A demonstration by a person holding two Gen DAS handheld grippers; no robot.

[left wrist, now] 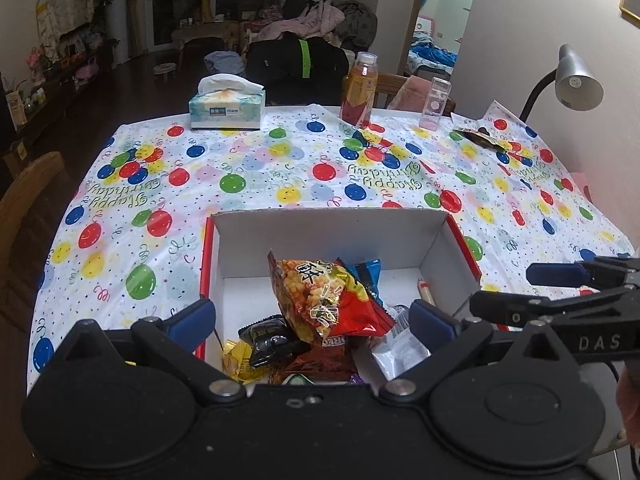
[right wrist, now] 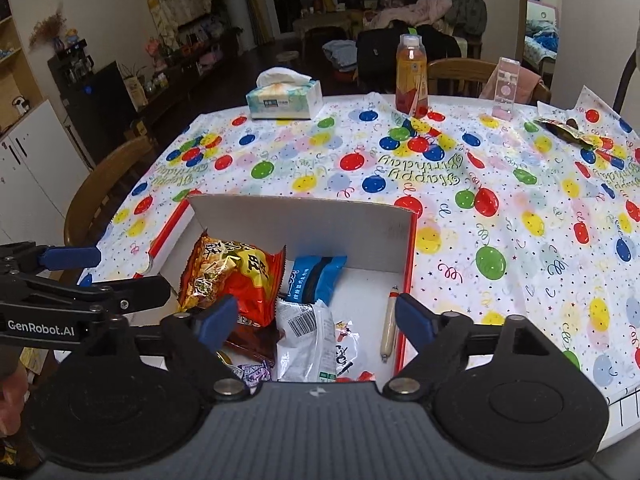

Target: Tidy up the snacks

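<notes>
Both my claws, left gripper and right gripper, gape wide, empty, over the box. Sausage stick lies lengthwise along the box's right wall.

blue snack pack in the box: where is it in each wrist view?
Left wrist: blue snack pack sits centre frame, mostly hidden behind the red-orange snack bag.
Right wrist: blue snack pack centre frame, in full view, right of that bag.
Shared landmark: the box's white back wall.
</notes>
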